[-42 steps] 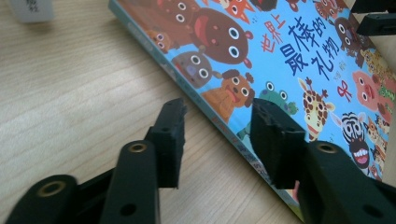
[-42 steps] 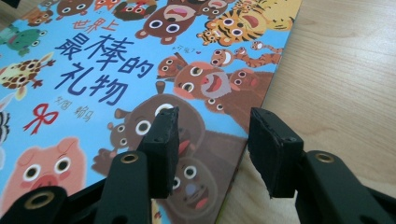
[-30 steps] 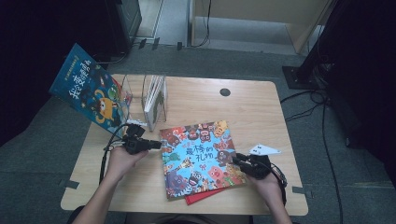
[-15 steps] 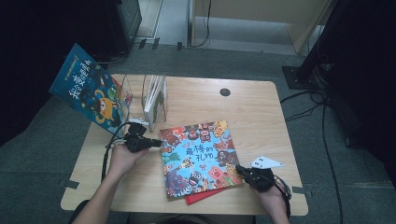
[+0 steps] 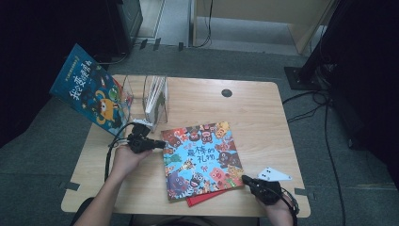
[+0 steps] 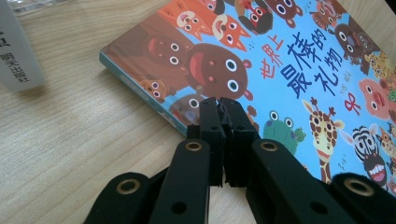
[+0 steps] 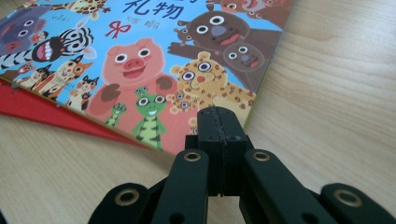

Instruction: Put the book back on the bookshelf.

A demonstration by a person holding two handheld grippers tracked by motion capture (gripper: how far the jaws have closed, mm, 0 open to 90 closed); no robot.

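Colourful animal-covered picture book (image 5: 200, 159), flat

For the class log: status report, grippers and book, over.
Left gripper shut, at book's edge. Right gripper shut, at opposite corner. Red book beneath it. Nothing in the way.

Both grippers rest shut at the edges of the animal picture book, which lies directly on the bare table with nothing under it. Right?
Not quite: the animal picture book lies on a red book, as the right gripper view shows. Left gripper and right gripper are shut.
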